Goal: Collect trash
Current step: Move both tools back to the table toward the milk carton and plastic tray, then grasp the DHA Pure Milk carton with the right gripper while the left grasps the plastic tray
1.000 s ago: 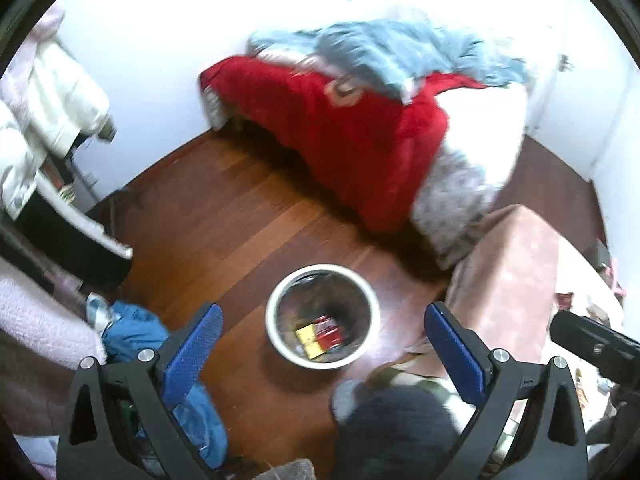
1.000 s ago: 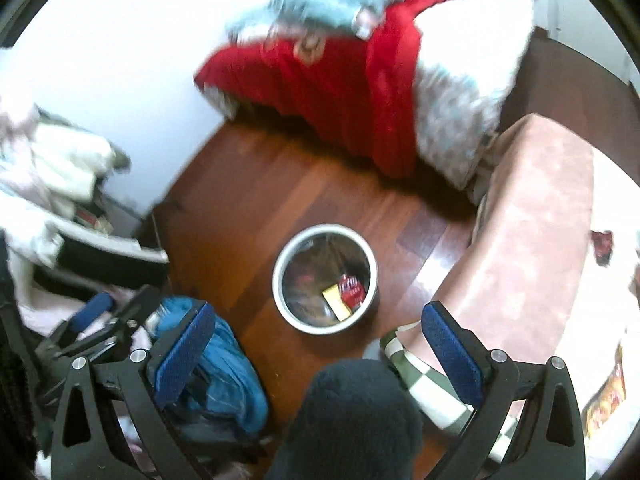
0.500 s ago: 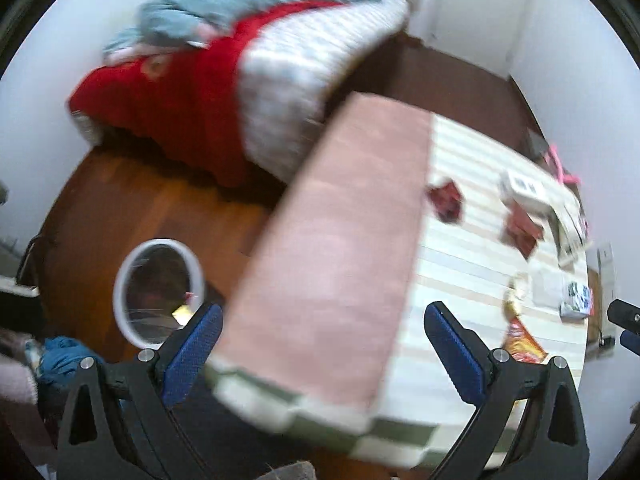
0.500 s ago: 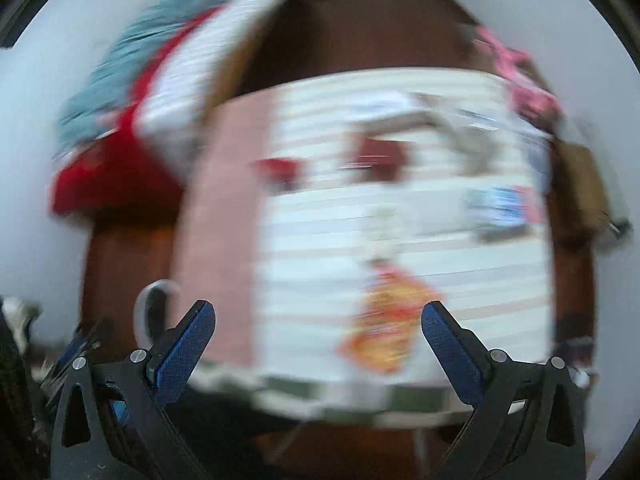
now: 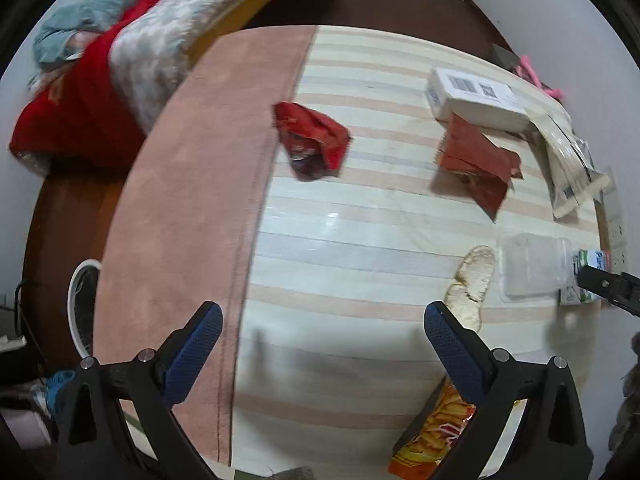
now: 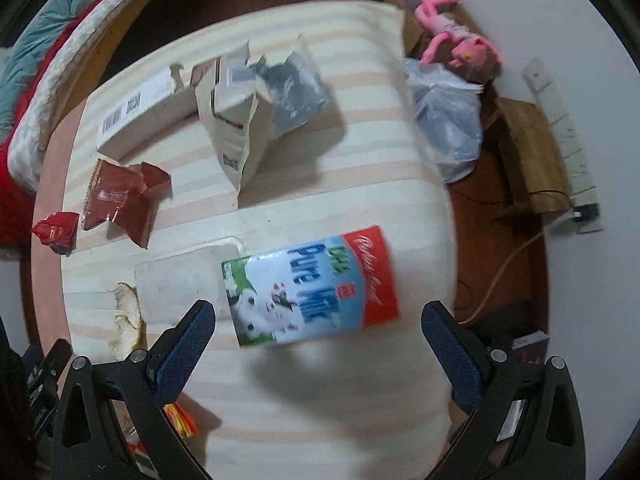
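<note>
From your left wrist camera, your left gripper (image 5: 322, 328) hangs over the striped table (image 5: 344, 248) with its fingers spread apart and nothing between them. A crumpled red wrapper (image 5: 310, 140) lies near the pink cloth (image 5: 200, 184) that covers the table's left side; a flattened dark-red packet (image 5: 478, 162) sits just below a white box (image 5: 472, 98). A pale peel (image 5: 472, 280) lies beside a clear plastic lid (image 5: 534, 270), and an orange snack bag (image 5: 436, 436) shows under your right finger. The white bin (image 5: 80, 304) peeks out at the table's left edge, on the floor.

From your right wrist camera, your right gripper (image 6: 318, 322) is likewise released and empty. Just ahead of it lies a milk carton (image 6: 316, 284), flat on its side, blue, white and red, touching the clear plastic lid. Farther on stands a torn paper bag (image 6: 236, 128).
</note>
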Demonstrator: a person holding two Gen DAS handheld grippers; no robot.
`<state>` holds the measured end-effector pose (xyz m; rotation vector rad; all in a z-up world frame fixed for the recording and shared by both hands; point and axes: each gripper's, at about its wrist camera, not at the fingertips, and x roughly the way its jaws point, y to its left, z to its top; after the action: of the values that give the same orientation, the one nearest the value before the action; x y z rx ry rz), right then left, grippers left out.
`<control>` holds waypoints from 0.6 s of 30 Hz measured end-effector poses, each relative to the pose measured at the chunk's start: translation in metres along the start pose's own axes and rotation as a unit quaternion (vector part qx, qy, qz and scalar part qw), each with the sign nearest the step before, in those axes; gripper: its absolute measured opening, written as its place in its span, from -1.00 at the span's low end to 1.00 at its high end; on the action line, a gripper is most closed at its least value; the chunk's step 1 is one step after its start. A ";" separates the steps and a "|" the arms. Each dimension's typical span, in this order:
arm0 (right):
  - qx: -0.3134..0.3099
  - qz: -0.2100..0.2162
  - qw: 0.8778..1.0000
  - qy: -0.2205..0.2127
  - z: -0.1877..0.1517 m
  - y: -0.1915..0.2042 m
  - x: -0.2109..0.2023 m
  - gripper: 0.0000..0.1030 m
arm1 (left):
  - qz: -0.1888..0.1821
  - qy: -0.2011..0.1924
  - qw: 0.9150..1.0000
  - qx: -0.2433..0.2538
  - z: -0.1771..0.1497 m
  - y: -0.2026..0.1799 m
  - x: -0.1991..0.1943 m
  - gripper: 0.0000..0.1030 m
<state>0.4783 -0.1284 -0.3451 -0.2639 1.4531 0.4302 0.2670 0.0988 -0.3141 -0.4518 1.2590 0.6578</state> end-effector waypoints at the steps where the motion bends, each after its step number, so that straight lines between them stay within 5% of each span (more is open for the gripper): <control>1: -0.001 0.013 1.000 0.002 0.000 0.000 0.004 0.98 | -0.005 0.001 1.000 0.012 0.000 -0.005 0.001 1.00; 2: 0.004 0.018 1.000 0.002 -0.001 -0.003 0.006 0.80 | -0.008 0.001 1.000 0.020 0.000 -0.010 0.002 1.00; 8: 0.021 0.024 0.999 0.002 -0.026 -0.023 -0.002 0.81 | -0.051 -0.005 0.994 0.099 0.008 -0.054 -0.002 0.99; 11: 0.034 0.021 0.999 0.010 -0.043 -0.039 -0.008 0.81 | -0.083 -0.014 0.984 0.160 0.011 -0.082 -0.005 0.99; 14: 0.059 0.027 0.998 0.009 -0.058 -0.059 -0.014 0.81 | -0.096 -0.025 0.961 0.258 0.014 -0.118 -0.009 0.99; 18: 0.080 0.037 0.996 0.013 -0.076 -0.075 -0.017 0.81 | -0.094 -0.022 0.913 0.397 0.010 -0.168 0.001 0.95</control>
<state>0.4419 -0.2302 -0.3425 -0.0884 1.5169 0.3690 0.3875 -0.0180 -0.3192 0.1218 1.3036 -0.0400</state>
